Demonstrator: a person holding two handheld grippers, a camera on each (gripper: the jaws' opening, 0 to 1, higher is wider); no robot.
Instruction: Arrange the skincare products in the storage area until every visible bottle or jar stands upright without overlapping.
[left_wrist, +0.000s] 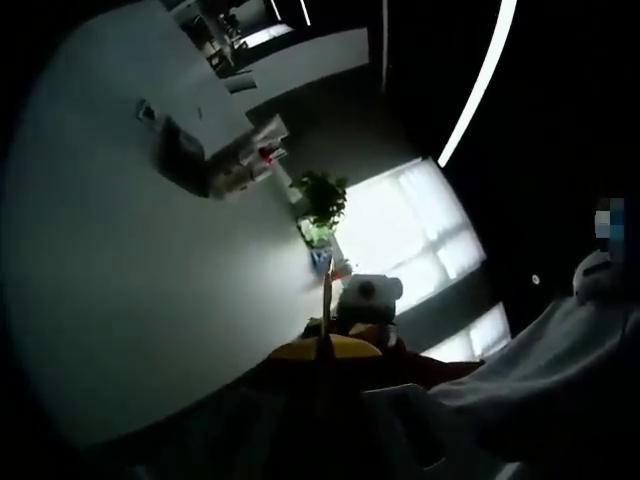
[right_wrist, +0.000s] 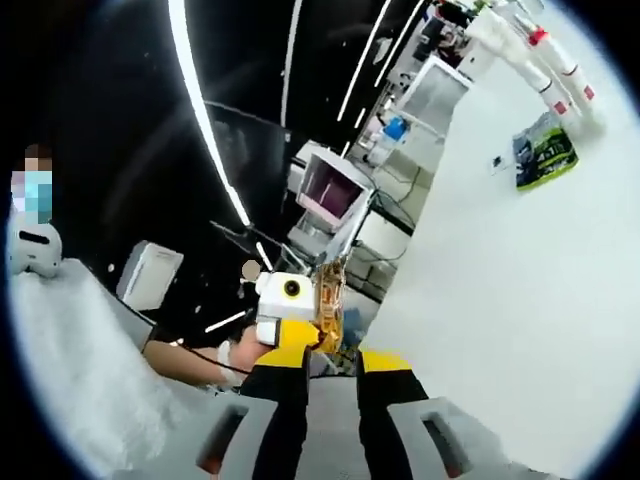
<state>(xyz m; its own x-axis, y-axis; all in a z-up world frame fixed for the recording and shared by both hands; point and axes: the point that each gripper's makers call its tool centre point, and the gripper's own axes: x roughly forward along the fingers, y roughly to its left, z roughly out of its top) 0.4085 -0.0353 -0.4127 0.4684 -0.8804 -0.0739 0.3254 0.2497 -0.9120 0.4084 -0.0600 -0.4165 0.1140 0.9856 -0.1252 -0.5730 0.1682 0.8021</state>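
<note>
Holding, right gripper (right_wrist: 330, 375): two dark fingers with yellow tips rise at bottom centre of the right gripper view with a gap between them; a thin amber piece (right_wrist: 331, 295) stands just past the tips. Whether the claw pinches it or merely lines up with it, I cannot tell.
Left gripper (left_wrist: 330, 410): its jaws are dim grey shapes at the bottom of the left gripper view; spread or pressed together, I cannot tell.
Amber piece: possibly a skincare item, too small and blurred to name.
White surface (right_wrist: 500, 300): takes up the right side of the right gripper view and is mostly bare.
White bottles (right_wrist: 548, 55): at the upper right on that surface, red-banded, close together and well apart from both grippers; likely the products. With the view rolled, upright or lying cannot be told.
Green packet (right_wrist: 545, 152): near the bottles, just below them in frame.
Far room: a potted plant (left_wrist: 322, 195) and a bright window (left_wrist: 405, 235) at centre of the left gripper view.
Progress: judged early or between steps; no arranged row is visible, so standing and spacing the products appears left to do.
</note>
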